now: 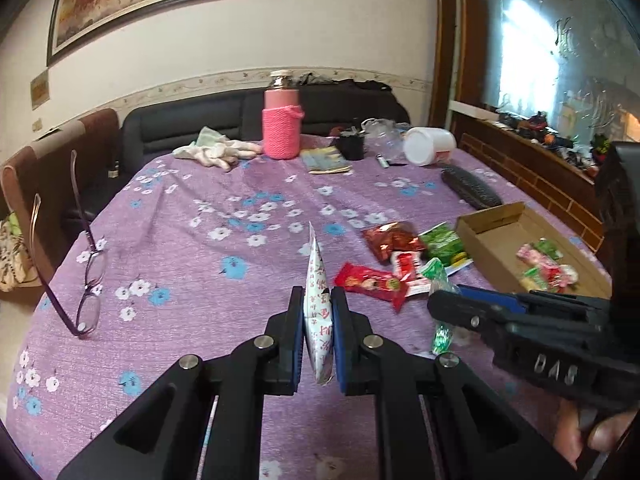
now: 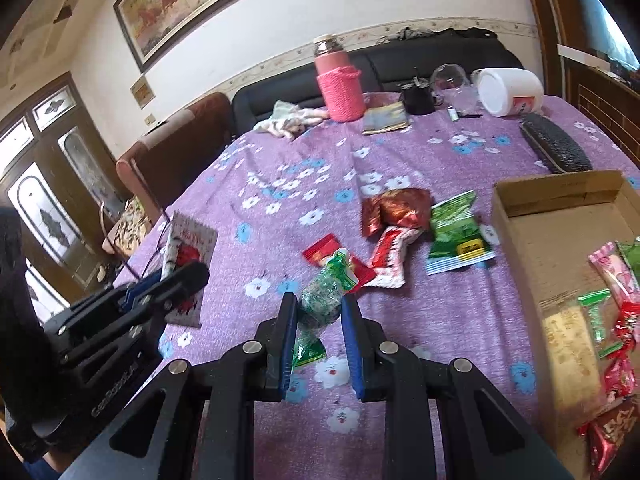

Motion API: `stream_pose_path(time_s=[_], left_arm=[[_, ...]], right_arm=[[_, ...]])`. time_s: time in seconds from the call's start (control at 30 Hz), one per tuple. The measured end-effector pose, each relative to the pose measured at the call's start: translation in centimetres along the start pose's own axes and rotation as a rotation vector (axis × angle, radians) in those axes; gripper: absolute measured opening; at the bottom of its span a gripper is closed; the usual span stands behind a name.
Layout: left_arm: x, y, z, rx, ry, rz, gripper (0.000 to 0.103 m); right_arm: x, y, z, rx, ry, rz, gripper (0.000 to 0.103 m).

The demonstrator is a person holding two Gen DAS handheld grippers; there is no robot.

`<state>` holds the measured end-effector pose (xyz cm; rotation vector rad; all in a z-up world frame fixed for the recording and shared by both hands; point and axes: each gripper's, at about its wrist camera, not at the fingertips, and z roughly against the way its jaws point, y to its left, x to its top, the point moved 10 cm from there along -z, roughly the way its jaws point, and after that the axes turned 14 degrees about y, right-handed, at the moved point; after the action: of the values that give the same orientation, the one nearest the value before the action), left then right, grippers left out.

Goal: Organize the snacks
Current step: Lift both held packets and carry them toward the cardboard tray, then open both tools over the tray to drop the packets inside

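The left gripper (image 1: pixel 317 336) pinches a white sachet with red print (image 1: pixel 318 312) edge-up between its fingers, above the bench's purple floral cloth (image 1: pixel 200 240). The right gripper (image 2: pixel 319 336) has its fingers closed on a green wrapped candy (image 2: pixel 320 304). More snack packets (image 2: pixel 404 236) lie beside the cardboard box (image 2: pixel 560 240), which holds several

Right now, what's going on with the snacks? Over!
Left gripper shut on white packet. Right gripper around green candy, grip unclear. Cardboard box partly filled; loose snacks on cloth. Nothing blocking.
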<state>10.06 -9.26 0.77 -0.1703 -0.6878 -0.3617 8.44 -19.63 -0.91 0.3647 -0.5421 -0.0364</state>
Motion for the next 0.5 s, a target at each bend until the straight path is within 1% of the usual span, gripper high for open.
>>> stream_pose_path(time_s=[0.07, 0.23, 0.33, 0.37, 0.43, 0.5], left_arm=[[0.1, -0.8, 0.5, -0.019, 0.007, -0.009, 0.012], [0.9, -4.6, 2.2, -0.097, 0.026, -0.047, 0.012], [1.7, -8.9, 3.0, -0.158, 0.035, -0.084, 0.012], [1.8, -10.5, 3.1, -0.183, 0.039, -0.098, 0.012], [1.8, -14.4, 3.1, -0.243, 0.055, -0.129, 0.012], [1.4, -18.5, 2.4, -0.312, 0.089, -0.150, 0.012]], right_arm=[[0.2, -0.8, 1.6, 0.023, -0.014, -0.035, 0.024], [-0.7, -4.1, 5.8, 0.013, -0.057, -0.069, 0.024], [-2.2, -7.7, 8.7, 0.015, -0.096, -0.126, 0.024], [-3.0, -9.5, 9.8, 0.009, -0.117, -0.158, 0.024], [-4.1, -12.1, 11.4, -0.008, -0.148, -0.205, 0.024], [-5.2, -15.0, 12.9, -0.036, -0.181, -0.260, 0.024]])
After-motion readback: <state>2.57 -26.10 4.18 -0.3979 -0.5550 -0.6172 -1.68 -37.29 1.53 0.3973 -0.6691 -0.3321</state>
